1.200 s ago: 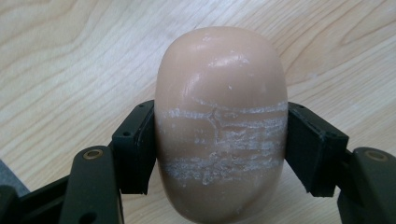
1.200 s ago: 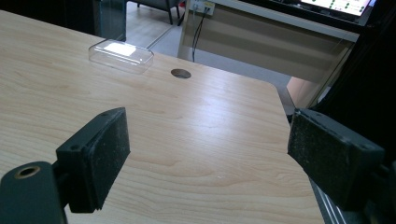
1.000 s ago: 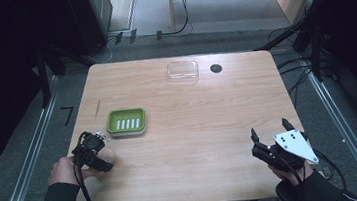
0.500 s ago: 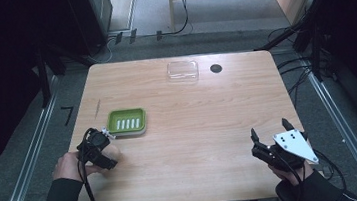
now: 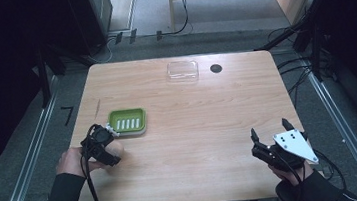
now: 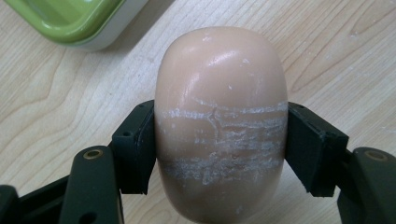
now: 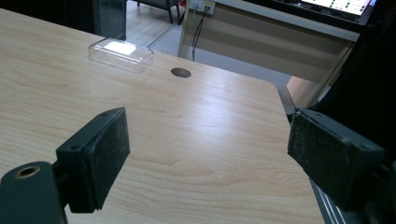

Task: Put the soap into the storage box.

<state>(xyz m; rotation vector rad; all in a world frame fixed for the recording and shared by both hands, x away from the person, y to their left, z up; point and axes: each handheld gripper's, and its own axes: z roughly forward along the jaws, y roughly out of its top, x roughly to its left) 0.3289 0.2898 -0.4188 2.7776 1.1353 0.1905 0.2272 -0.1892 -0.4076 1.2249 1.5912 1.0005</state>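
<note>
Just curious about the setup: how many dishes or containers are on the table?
2. A green soap dish sits near the left gripper, which grips a soap bar; a clear plastic lid or box rests at the far edge.

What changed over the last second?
The left gripper, shut on the soap, moved right and a little forward, toward the green dish; it now sits just short of the dish's near-left corner. The right gripper stayed open at the near-right edge. Dish, clear lid and table did not move.
</note>
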